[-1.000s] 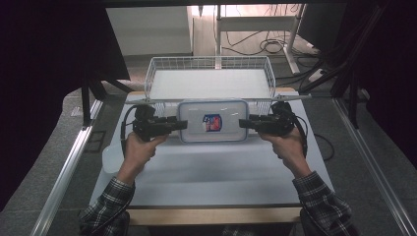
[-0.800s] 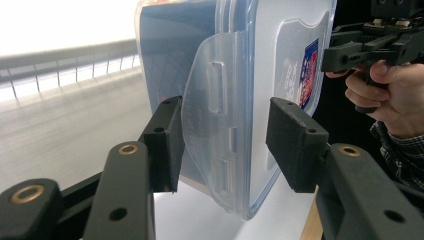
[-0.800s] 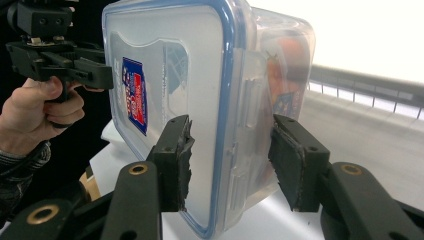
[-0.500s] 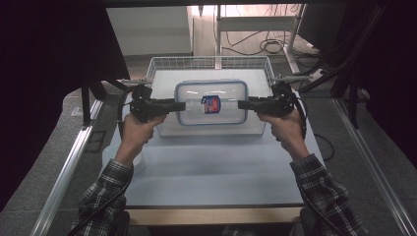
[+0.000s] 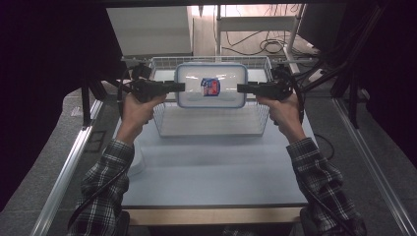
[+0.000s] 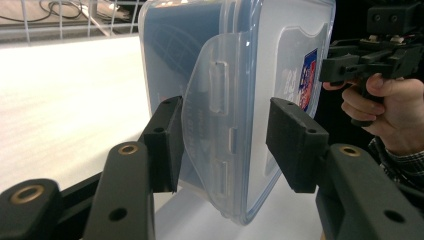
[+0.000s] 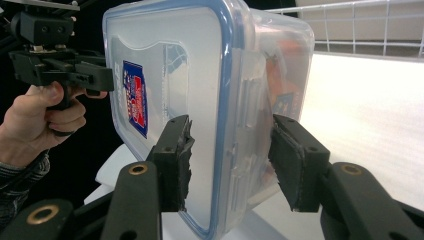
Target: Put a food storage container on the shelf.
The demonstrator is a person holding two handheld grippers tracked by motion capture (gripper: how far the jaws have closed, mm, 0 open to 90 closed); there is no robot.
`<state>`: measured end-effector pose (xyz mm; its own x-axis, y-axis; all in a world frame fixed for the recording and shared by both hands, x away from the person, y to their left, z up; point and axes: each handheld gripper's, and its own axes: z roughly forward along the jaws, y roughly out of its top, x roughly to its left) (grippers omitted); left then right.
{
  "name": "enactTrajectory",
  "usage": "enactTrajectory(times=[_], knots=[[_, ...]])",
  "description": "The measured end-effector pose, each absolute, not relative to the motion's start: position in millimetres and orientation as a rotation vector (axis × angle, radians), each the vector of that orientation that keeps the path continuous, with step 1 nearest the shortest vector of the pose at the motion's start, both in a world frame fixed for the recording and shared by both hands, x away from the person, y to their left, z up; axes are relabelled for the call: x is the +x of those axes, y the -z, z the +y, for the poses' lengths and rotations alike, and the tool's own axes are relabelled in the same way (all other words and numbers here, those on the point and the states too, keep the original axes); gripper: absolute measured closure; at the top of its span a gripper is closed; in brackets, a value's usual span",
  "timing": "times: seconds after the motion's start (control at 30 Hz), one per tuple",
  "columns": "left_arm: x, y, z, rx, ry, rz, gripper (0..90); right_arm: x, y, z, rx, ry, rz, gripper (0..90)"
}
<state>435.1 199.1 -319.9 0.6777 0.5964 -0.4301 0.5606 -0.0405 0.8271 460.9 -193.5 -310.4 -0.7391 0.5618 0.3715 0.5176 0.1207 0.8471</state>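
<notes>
1. Basically, both grippers carry one clear rectangular plastic container with a blue-rimmed lid (image 5: 211,85), held in the air over the white wire basket (image 5: 162,123) on the pale desk (image 5: 211,167).
2. Left gripper (image 5: 178,87) has its jaws partly closed on the left short end; right gripper (image 5: 243,88) likewise on the right end.
3. Gripping opposite ends likely keeps the box level and balanced.
4. Long axis runs left-right across the desk; lid faces up, towards the high view.

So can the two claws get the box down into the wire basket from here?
Probably yes: the box hangs above the basket, one claw at each end, and nothing shows between them.
</notes>
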Motion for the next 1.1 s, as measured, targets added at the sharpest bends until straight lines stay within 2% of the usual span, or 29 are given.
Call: enactTrajectory(times=[0.5, 0.7, 0.77, 0.83, 1.1], knots=[[473.3, 324.5, 207.8, 1.636, 0.016, 0.98, 50.0, 492.8, 301.5, -184.2, 1.176, -1.696, 2.305, 51.4], [477.4, 323.3, 208.0, 1.644, -0.005, 0.983, 49.1, 499.2, 303.5, -181.9, 1.177, -1.688, 2.298, 50.3], [478.3, 325.4, 207.2, 1.652, 0.0, 0.977, 46.9, 498.1, 303.8, -181.1, 1.161, -1.686, 2.294, 49.6], [478.4, 327.0, 205.5, 1.671, -0.01, 0.975, 40.3, 496.7, 303.8, -180.3, 1.149, -1.668, 2.295, 48.8], [477.8, 328.1, 200.9, 1.698, -0.033, 0.98, 42.5, 495.8, 305.4, -179.6, 1.14, -1.656, 2.292, 47.8]])
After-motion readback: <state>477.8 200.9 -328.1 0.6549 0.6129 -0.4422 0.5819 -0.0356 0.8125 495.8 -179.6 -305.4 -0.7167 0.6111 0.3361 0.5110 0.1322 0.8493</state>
